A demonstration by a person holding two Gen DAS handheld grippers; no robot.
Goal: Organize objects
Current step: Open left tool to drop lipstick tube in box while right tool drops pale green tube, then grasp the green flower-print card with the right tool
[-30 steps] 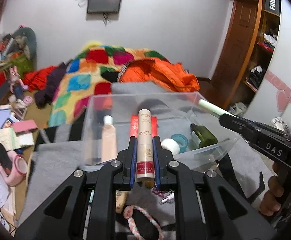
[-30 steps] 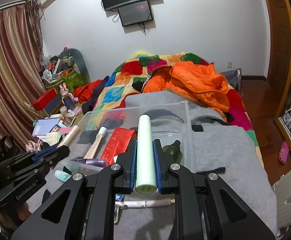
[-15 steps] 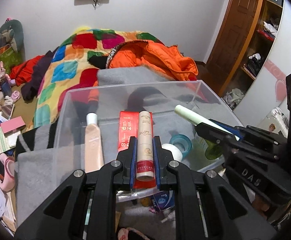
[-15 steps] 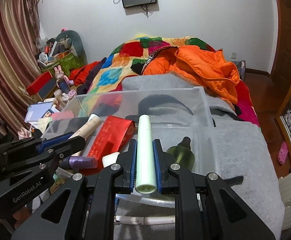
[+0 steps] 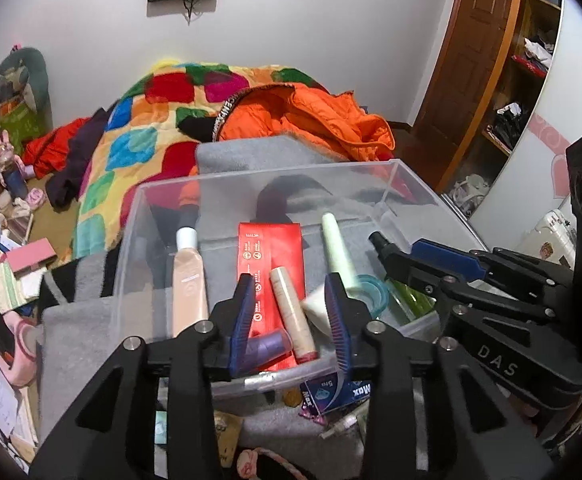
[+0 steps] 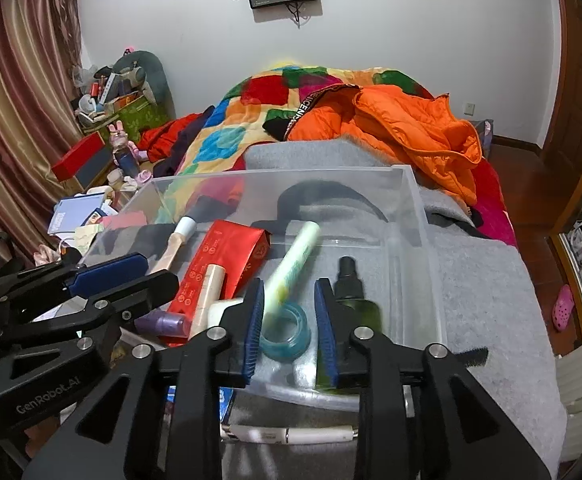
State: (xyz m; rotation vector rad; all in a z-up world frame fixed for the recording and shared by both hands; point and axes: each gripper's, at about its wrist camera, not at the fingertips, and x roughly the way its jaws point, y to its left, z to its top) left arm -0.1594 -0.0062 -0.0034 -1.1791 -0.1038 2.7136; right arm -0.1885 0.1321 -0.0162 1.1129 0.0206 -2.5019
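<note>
Lying across the bed, a grey blanket (image 6: 487,280) carries a clear plastic bin (image 5: 419,192), with a patchwork quilt (image 6: 275,96) and an orange jacket (image 6: 419,128) heaped behind it. Inside the bin a red flat packet (image 5: 269,248) lies lengthwise in the middle, a peach tube with a white cap (image 5: 189,280) to its left, and a cream lotion tube (image 5: 293,316) rests slanted on top of the packet, its red end toward the near wall beside a purple cap (image 5: 269,344). The left gripper (image 5: 291,320) hangs above the near wall with its fingers spread wide on either side of the cream tube, clear of it and gripping nothing. The right gripper (image 6: 289,320) is likewise parted and empty; between its blue pads a pale green tube (image 6: 293,260) appears blurred, tilted with its lower end at a teal jar (image 6: 287,336). A dark green spray bottle (image 6: 351,300) lies just right of the jar, partly behind the right finger
</note>
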